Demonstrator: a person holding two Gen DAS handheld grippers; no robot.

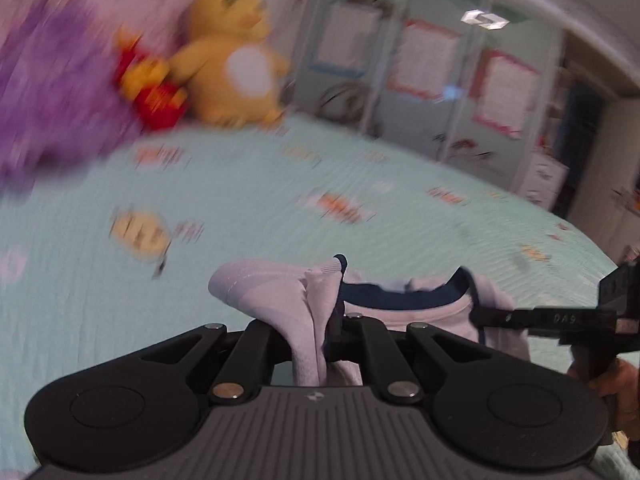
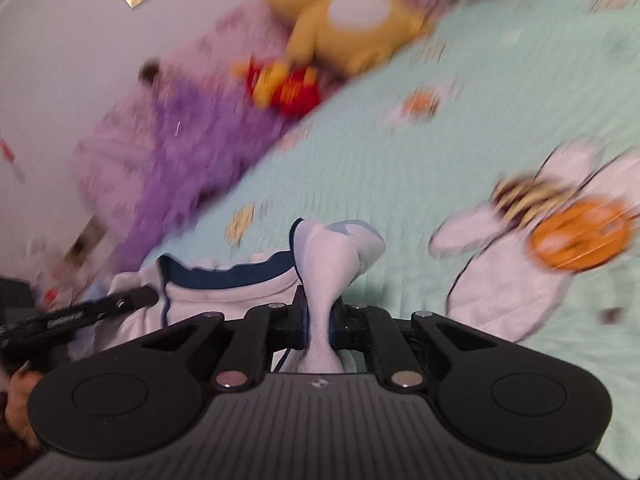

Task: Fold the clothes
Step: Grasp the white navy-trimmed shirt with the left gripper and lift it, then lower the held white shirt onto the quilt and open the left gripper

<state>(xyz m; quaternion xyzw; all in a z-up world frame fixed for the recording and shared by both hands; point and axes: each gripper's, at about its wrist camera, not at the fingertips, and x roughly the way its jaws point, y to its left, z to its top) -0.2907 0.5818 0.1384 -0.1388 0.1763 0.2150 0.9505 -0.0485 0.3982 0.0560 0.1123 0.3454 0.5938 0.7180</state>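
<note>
Right now my left tongs [image 1: 320, 336] are clenched on a bunched shoulder of a pale shirt [image 1: 400, 304], and my right tongs [image 2: 318, 324] are pinched on the other shoulder, cloth squeezed up between the fingers on both sides. Between the two grips the navy collar [image 2: 240, 272] stretches in a shallow sag, so I judge the shirt is held by its top corners to let the body hang and straighten. Each camera catches the opposite tongs at the edge of its view. Below the shirt lies the bed [image 1: 360, 168], covered in a mint quilt with small printed patches. Both views are smeared by motion, so I judge the shirt is mid-swing; whether it is being lifted or laid down I cannot tell. Farther off, a yellow plush [image 1: 228, 60] sits beside a purple one [image 1: 52, 92] at the bed's head.
</note>
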